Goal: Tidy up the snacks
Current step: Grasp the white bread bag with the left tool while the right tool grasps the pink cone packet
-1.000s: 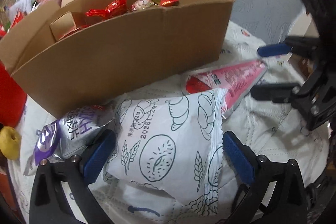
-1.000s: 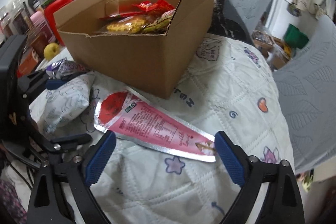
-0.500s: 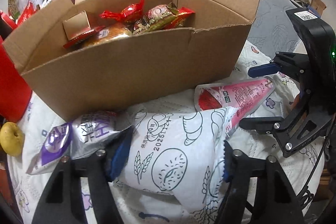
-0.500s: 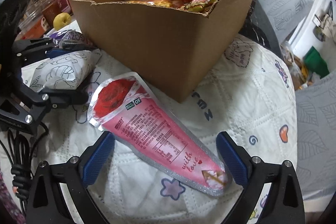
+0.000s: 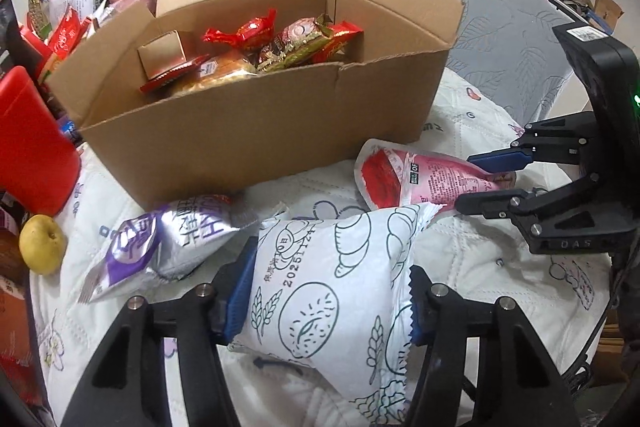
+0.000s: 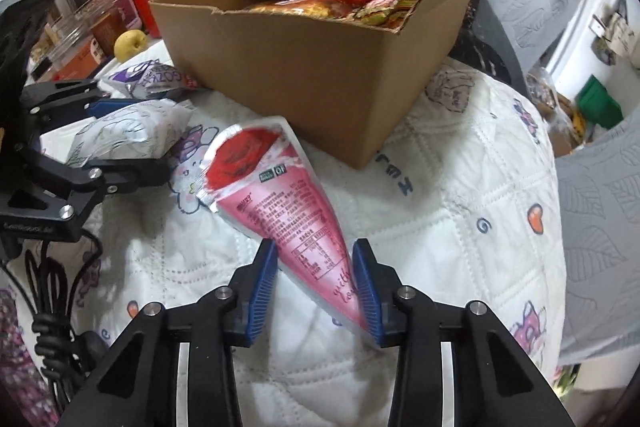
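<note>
**Q:** What does each hand-held gripper carry, and where do the packets lie?

**A:** The left hand-held gripper [image 5: 326, 301], whose jaws have just been closing, is clamped across the white bread packet [image 5: 332, 291]. The packet lies on the quilted white cover [image 6: 460, 211] in front of the cardboard box [image 5: 256, 139]. The right hand-held gripper [image 6: 314, 287], which has likewise just closed, pinches the narrow end of the pink cone-shaped packet [image 6: 280, 199]. The cone's wide red end points toward the box.

**Q:** How should these packets handle?

**A:** Both are probably light. The bread packet looks puffed and soft, so it would likely yield under pressure; a hold across its middle, as shown, seems apt. The cone's foil film may be slippery and its tip tapers, so a hold nearer the wider body would probably be more secure.

**Q:** What else remains outside the box?

**A:** A purple-and-silver snack packet [image 5: 160, 243] lies against the box wall, and a yellow pear [image 5: 42, 249] sits beyond it.
</note>
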